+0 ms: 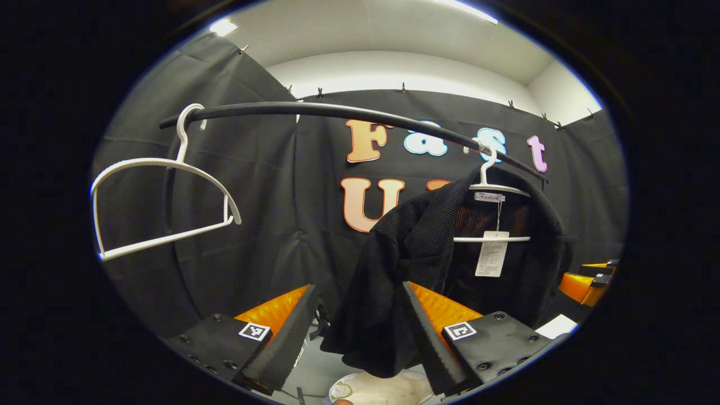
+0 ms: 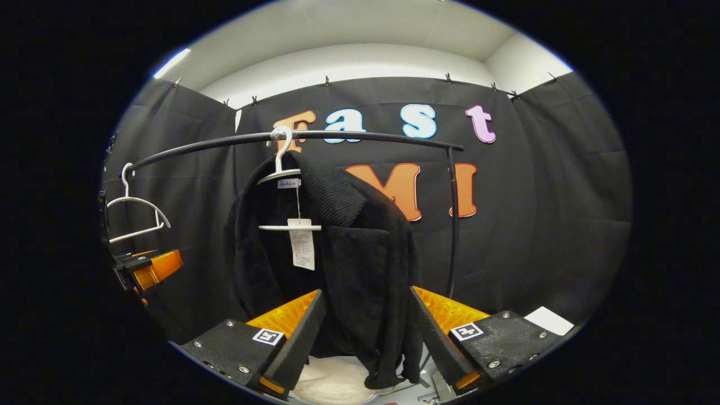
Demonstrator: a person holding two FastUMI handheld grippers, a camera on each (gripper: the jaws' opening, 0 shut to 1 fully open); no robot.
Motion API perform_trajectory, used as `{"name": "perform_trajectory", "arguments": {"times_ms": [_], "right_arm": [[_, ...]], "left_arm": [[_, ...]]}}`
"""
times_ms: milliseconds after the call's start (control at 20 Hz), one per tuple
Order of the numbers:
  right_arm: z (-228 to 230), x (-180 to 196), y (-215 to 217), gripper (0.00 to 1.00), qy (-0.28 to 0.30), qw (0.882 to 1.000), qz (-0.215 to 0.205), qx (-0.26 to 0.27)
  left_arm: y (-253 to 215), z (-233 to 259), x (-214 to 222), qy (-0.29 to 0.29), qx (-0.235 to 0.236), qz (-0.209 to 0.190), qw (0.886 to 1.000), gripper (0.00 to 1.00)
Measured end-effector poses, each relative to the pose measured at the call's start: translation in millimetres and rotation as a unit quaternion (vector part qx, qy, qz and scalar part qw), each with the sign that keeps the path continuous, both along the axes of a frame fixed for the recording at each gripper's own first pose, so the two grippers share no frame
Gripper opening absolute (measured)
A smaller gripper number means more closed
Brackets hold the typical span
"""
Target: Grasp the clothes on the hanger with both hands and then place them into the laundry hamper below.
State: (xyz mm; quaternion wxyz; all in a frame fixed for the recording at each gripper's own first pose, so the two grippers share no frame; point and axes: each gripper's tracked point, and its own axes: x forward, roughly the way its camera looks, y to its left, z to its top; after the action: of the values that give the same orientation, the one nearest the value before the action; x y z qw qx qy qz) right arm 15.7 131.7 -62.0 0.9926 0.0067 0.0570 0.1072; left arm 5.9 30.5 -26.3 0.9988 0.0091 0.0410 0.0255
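A black ribbed garment (image 1: 416, 236) hangs on a white hanger (image 1: 488, 169) from the black rail (image 1: 337, 111), a paper tag dangling at its neck. My left gripper (image 1: 358, 287) is open, its fingers on either side of the garment's hanging left side without pressing on it. My right gripper (image 2: 367, 291) is also open and straddles the garment (image 2: 360, 247) at its right side, below the hanger (image 2: 279, 163). The rim of the white laundry hamper (image 1: 388, 389) shows below the cloth, as does the hamper (image 2: 332, 382) in the right gripper view.
An empty white hanger (image 1: 163, 208) hangs at the rail's left end. The rail (image 2: 365, 135) bends down into an upright post (image 2: 453, 225) right of the garment. The other gripper appears at the edge of each view (image 1: 588, 281) (image 2: 149, 269).
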Motion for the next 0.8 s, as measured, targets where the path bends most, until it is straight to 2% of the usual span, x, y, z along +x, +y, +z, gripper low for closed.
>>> {"name": "perform_trajectory", "arguments": {"times_ms": [150, 200, 350, 400, 500, 550, 600, 700, 800], "right_arm": [[-12.5, 11.4, 10.5, 0.92, 0.009, 1.0, 0.004, -0.008], [-16.4, 16.3, 12.2, 0.92, 0.01, 1.0, 0.002, -0.013], [-30.2, 29.1, 18.7, 0.92, 0.018, 0.999, -0.003, -0.027], [-33.3, 33.4, 20.5, 0.92, 0.018, 0.999, -0.006, -0.03], [-36.7, 41.7, 19.9, 0.92, 0.017, 0.999, -0.02, -0.034], [-38.6, 48.0, 17.0, 0.92, 0.015, 0.999, -0.031, -0.036], [-40.8, 53.5, 14.5, 0.92, 0.014, 0.998, -0.041, -0.038], [-45.3, 64.4, 15.3, 0.92, 0.013, 0.998, -0.056, -0.038], [-46.2, 72.8, 19.3, 0.92, 0.01, 0.997, -0.06, -0.037]], "left_arm": [[-7.4, -6.1, 4.6, 0.008, -0.002, -0.011, 1.0, 0.96], [-10.9, -8.0, 7.4, 0.009, -0.001, -0.016, 1.0, 0.93], [-22.2, -14.5, 17.0, 0.014, 0.004, -0.038, 0.999, 0.93], [-26.9, -16.9, 21.7, 0.016, 0.006, -0.046, 0.999, 0.96], [-33.9, -22.2, 27.9, 0.019, 0.007, -0.06, 0.998, 0.93], [-37.1, -23.4, 31.2, 0.021, 0.007, -0.067, 0.998, 0.96], [-40.0, -27.5, 35.1, 0.024, 0.005, -0.071, 0.997, 0.93], [-51.5, -36.7, 44.9, 0.035, 0.0, -0.082, 0.996, 0.93], [-65.7, -44.2, 55.5, 0.04, -0.002, -0.095, 0.995, 1.0]]}}
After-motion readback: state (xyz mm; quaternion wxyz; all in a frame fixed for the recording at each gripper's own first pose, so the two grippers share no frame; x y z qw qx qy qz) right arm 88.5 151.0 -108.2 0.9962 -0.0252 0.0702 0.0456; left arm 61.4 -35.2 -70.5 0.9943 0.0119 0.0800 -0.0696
